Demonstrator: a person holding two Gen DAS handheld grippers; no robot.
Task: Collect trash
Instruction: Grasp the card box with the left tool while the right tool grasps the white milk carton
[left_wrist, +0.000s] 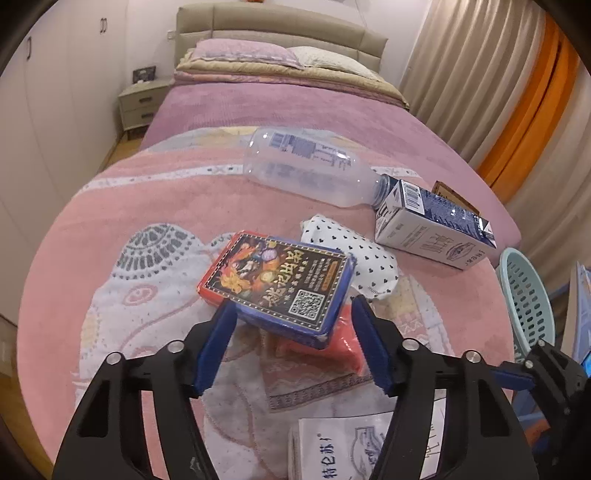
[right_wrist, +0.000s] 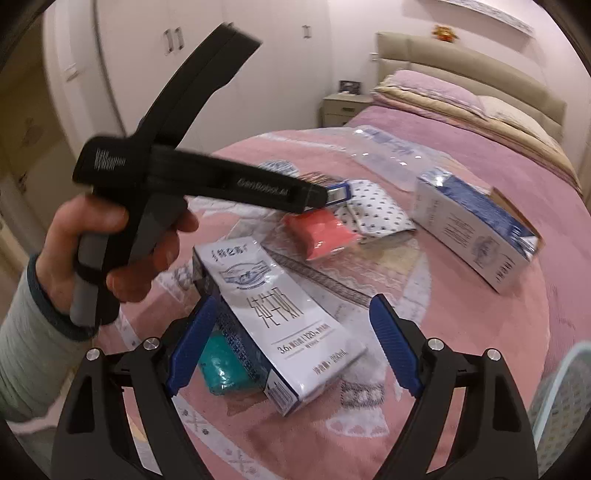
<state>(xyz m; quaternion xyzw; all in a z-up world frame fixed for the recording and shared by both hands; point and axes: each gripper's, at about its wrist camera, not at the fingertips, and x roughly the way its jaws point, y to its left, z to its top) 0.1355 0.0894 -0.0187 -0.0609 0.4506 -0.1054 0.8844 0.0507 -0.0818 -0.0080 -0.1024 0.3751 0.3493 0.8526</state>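
In the left wrist view my left gripper (left_wrist: 291, 306) is open, its blue fingers either side of the near corner of a card box (left_wrist: 277, 286) with a QR code, not clamped on it. The box lies on an orange-red packet (left_wrist: 334, 341). Behind it lie a dotted white wrapper (left_wrist: 364, 256), a clear plastic bottle (left_wrist: 310, 170) and a milk carton (left_wrist: 432, 227). In the right wrist view my right gripper (right_wrist: 291, 321) is open around a second white milk carton (right_wrist: 280, 314), with a teal packet (right_wrist: 221, 365) beside it.
All the trash lies on a pink patterned blanket (left_wrist: 122, 229) on a bed. A light blue perforated basket (left_wrist: 528, 299) stands at the bed's right edge, also in the right wrist view (right_wrist: 561, 402). A nightstand (left_wrist: 142, 101) and wardrobes stand to the left.
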